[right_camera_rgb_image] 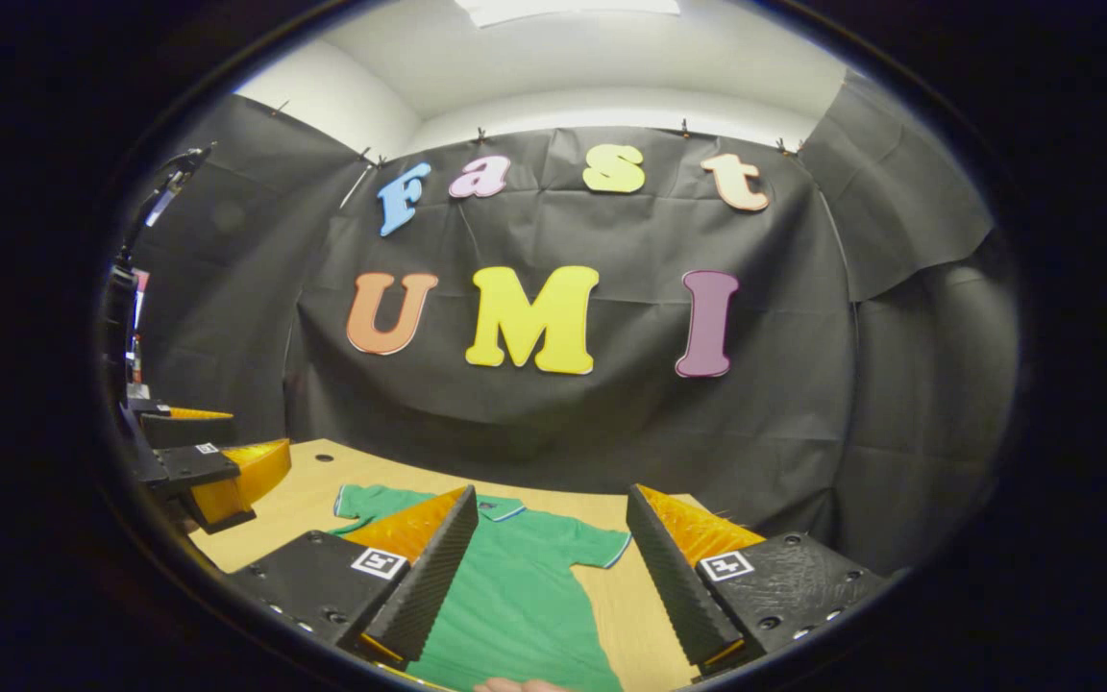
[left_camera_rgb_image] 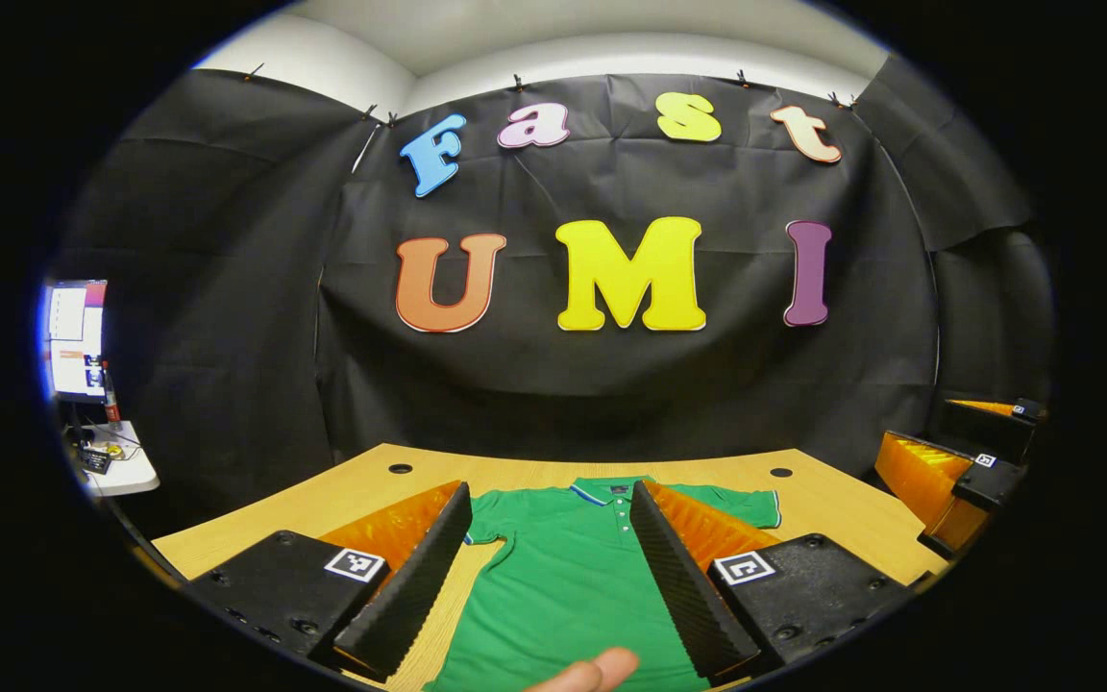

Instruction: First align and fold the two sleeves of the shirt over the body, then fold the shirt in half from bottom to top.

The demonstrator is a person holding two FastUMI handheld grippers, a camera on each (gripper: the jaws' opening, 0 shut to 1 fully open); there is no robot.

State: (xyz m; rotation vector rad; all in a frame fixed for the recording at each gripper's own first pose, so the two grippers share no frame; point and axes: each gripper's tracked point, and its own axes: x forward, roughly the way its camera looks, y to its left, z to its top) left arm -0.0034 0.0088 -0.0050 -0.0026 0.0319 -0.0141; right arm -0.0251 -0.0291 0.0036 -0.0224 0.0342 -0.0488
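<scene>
- The green shirt (left_camera_rgb_image: 568, 577) lies flat on the wooden table (left_camera_rgb_image: 832, 509), collar toward the booth's back wall, front side up with its row of buttons showing.
- Both short sleeves are spread out to the sides, not folded over the body; the collar and sleeve cuffs carry a thin light trim.
- The left claw (left_camera_rgb_image: 550, 509) is released, its two fingers spread wide and holding nothing; it hangs above the shirt's chest, apart from the cloth.
- The right claw (right_camera_rgb_image: 552, 517) is also wide open and empty, above the shirt's right sleeve and the bare table just beside it.
- A fingertip (left_camera_rgb_image: 602, 670) shows at the bottom edge of the left gripper view, over the shirt's lower part.
- A screen (left_camera_rgb_image: 76, 338) stands far off at the left.
</scene>
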